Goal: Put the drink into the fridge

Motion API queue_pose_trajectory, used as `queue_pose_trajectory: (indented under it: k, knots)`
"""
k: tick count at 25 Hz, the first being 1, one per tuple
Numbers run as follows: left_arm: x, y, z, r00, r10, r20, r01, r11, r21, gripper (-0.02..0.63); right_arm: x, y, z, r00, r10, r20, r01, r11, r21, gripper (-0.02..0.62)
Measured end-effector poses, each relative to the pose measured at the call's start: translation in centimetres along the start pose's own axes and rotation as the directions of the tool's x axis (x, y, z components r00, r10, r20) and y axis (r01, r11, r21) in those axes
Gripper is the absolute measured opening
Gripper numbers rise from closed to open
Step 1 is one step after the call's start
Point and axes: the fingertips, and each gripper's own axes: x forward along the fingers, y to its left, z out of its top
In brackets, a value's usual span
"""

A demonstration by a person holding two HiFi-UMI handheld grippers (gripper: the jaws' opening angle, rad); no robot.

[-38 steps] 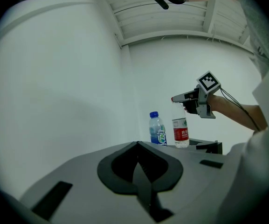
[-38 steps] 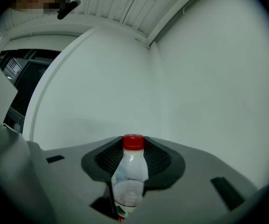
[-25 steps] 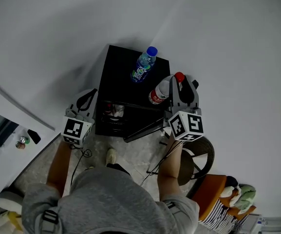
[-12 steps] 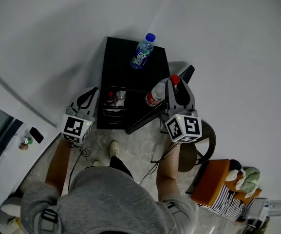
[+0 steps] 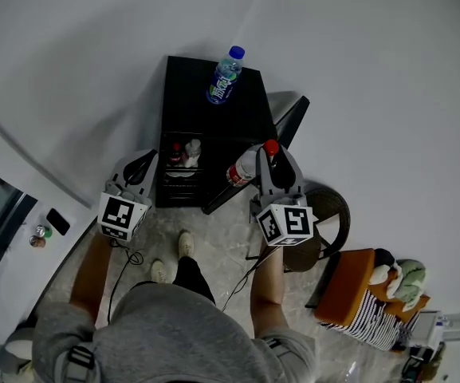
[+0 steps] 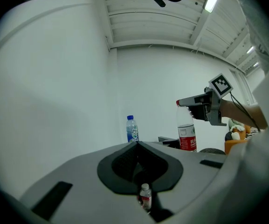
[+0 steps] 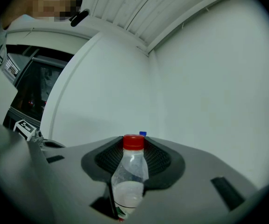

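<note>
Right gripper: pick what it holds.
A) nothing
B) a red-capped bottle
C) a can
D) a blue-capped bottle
B: the right gripper clamps the red-capped bottle between its jaws, while the blue-capped bottle stands on top of the black fridge.

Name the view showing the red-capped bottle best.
The right gripper view: the red-capped bottle is close and central between the jaws. The head view shows it small from above; the left gripper view, side-on, distant.

Right gripper (image 5: 269, 158) is holding a red-capped bottle (image 5: 241, 170) in its fingers right at the open black fridge (image 5: 190, 102), left gripper (image 5: 143, 163) is hanging beside the fridge's left edge, and a blue-capped bottle (image 5: 224, 78) is standing on top.
</note>
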Motion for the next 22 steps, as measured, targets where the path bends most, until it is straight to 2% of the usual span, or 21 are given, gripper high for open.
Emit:
queue_pose_trajectory:
  k: [9,14,22]
  knots:
    - [1.5,-2.3,-1.3,0.999,-0.026,-0.020,0.026,1.000,-0.014,0.005,-1.6,0.2,-5.3,0.998,0.030,-0.049,-0.029,0.999,0.037,0.150]
    - [2.9,-3.2,-3.2,0.999,-0.019,-0.050,0.019,1.000,-0.010,0.005,-1.2,0.0,-7.7,0.997,0.074,-0.035,-0.072,0.997,0.033,0.150]
    - [5.3,-3.8,-6.4,0.995,0.029,-0.095,-0.032,0.999,-0.028,0.005,0.4,-1.1,-13.1,0.991,0.127,-0.042,-0.123,0.990,0.073,0.150]
